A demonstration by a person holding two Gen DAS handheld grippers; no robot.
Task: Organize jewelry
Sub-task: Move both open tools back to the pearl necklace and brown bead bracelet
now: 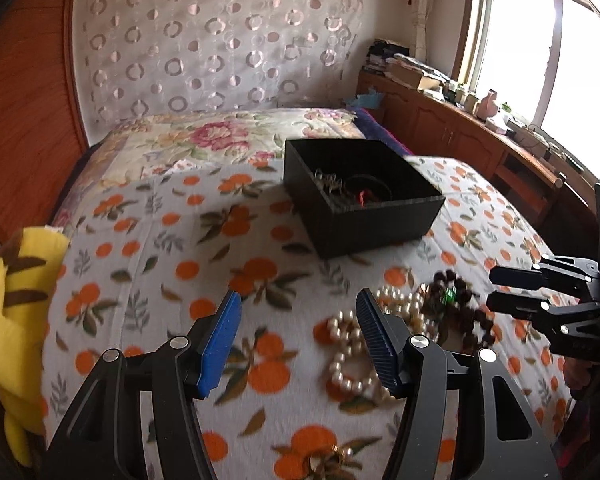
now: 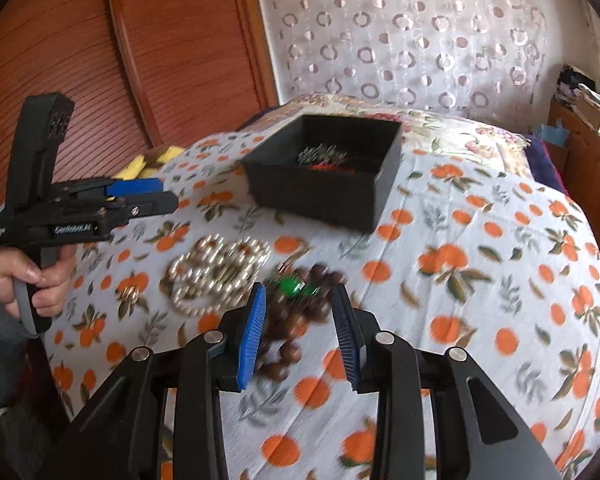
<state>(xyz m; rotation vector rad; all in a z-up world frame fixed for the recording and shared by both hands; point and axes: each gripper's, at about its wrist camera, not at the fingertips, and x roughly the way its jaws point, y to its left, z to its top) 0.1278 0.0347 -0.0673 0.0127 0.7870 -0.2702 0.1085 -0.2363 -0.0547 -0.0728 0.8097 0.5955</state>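
Note:
A black open box (image 1: 364, 216) stands on the bed and holds metal chains and a red piece; it also shows in the right wrist view (image 2: 324, 192). A pearl necklace (image 1: 348, 356) (image 2: 212, 276) lies coiled on the blanket. Beside it lies a brown wooden bead strand with a green stone (image 1: 456, 308) (image 2: 296, 312). My left gripper (image 1: 298, 336) is open and empty, its right finger over the pearls. My right gripper (image 2: 300, 320) is open, its fingers on either side of the brown beads. A small gold piece (image 1: 332, 454) lies near the front edge.
An orange-print blanket (image 1: 160, 280) covers the bed. A yellow plush toy (image 1: 16, 312) lies at the left edge. A wooden wardrobe (image 2: 120, 60) stands to the left, and a cluttered wooden cabinet (image 1: 460, 120) runs under the window on the right.

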